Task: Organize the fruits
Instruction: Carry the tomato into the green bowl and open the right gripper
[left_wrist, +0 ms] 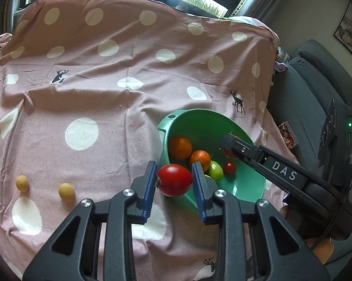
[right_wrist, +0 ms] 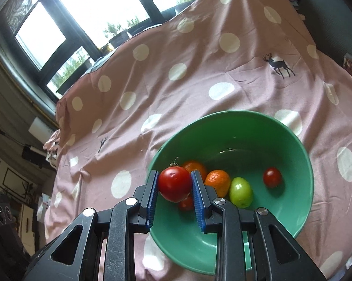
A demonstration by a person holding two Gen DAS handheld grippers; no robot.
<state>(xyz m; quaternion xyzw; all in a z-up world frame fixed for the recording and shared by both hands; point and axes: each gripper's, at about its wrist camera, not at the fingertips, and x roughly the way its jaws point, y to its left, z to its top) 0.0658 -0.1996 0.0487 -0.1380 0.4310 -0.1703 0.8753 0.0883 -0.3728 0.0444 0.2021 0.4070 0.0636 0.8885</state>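
My left gripper is shut on a red tomato, held just above the near-left rim of a green bowl. The bowl sits on the pink dotted cloth and holds two oranges, a green fruit and a small red tomato. My right gripper is shut on another red tomato over the bowl's left side. In the left wrist view the right gripper reaches in over the bowl from the right. Two small yellow fruits lie on the cloth at the left.
The pink cloth covers the whole table and drops off at its far and right edges. A grey sofa stands close on the right. Windows run behind the table.
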